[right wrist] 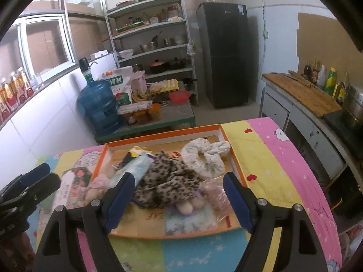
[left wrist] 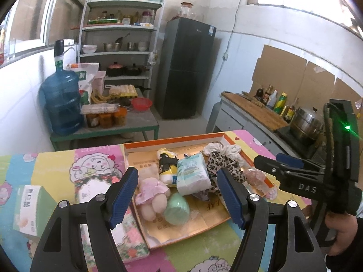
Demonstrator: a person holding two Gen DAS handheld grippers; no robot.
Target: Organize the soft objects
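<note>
A shallow orange-rimmed box (left wrist: 172, 141) (right wrist: 163, 133) lies on the table with soft items in it. These are a pink plush doll (left wrist: 152, 192), a green foam egg (left wrist: 177, 208), a tissue pack (left wrist: 192, 172) (right wrist: 133, 167), a yellow-and-black plush (left wrist: 166, 163), a leopard-print scrunchie (left wrist: 217, 165) (right wrist: 168, 179) and a white dotted scrunchie (left wrist: 217, 148) (right wrist: 204, 158). My left gripper (left wrist: 178, 196) (right wrist: 38, 174) hovers open above the box's near left part. My right gripper (right wrist: 179, 195) (left wrist: 272, 161) hovers open over the leopard scrunchie. Neither holds anything.
A green tissue box (left wrist: 31, 208) and a floral pack (left wrist: 129, 238) (right wrist: 72, 185) lie left of the box on the colourful tablecloth (right wrist: 272, 158). Beyond the table stand a low table with a water jug (left wrist: 61, 99), a shelf rack, a dark fridge (left wrist: 186, 68) and a counter (right wrist: 306, 99) at right.
</note>
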